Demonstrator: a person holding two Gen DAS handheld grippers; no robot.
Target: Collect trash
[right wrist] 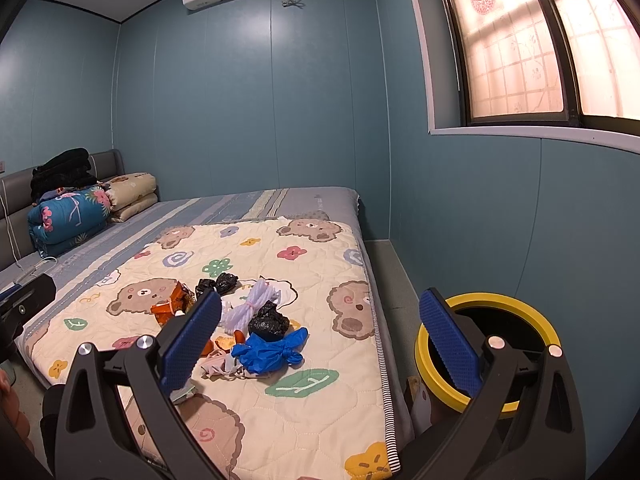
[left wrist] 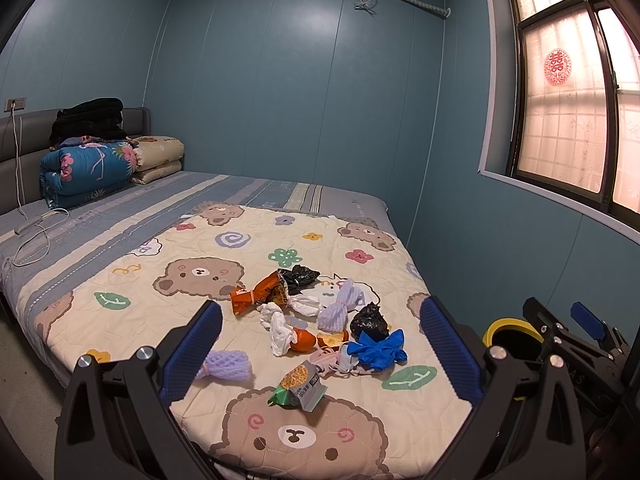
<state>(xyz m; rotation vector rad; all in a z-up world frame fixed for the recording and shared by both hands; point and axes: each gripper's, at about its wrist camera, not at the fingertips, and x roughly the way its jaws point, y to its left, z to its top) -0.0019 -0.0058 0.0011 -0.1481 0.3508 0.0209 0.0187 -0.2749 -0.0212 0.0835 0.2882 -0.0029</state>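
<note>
Several pieces of trash lie on the bear-print quilt (left wrist: 192, 304): an orange snack bag (left wrist: 258, 292), white tissue (left wrist: 280, 326), purple foam nets (left wrist: 340, 306) (left wrist: 226, 366), black bags (left wrist: 369, 320), a blue glove (left wrist: 378, 348) (right wrist: 270, 350), orange peel (left wrist: 302, 340) and a green wrapper (left wrist: 298, 390). A yellow-rimmed bin (right wrist: 486, 346) (left wrist: 510, 330) stands on the floor right of the bed. My left gripper (left wrist: 320, 344) is open and empty above the pile. My right gripper (right wrist: 320, 340) is open and empty, between the pile and the bin.
Folded quilts (left wrist: 92, 168) and black clothes are stacked at the headboard, with a white cable (left wrist: 36, 236) on the striped sheet. A blue wall and a window (right wrist: 520, 40) are on the right. A narrow floor strip (right wrist: 396, 280) runs beside the bed.
</note>
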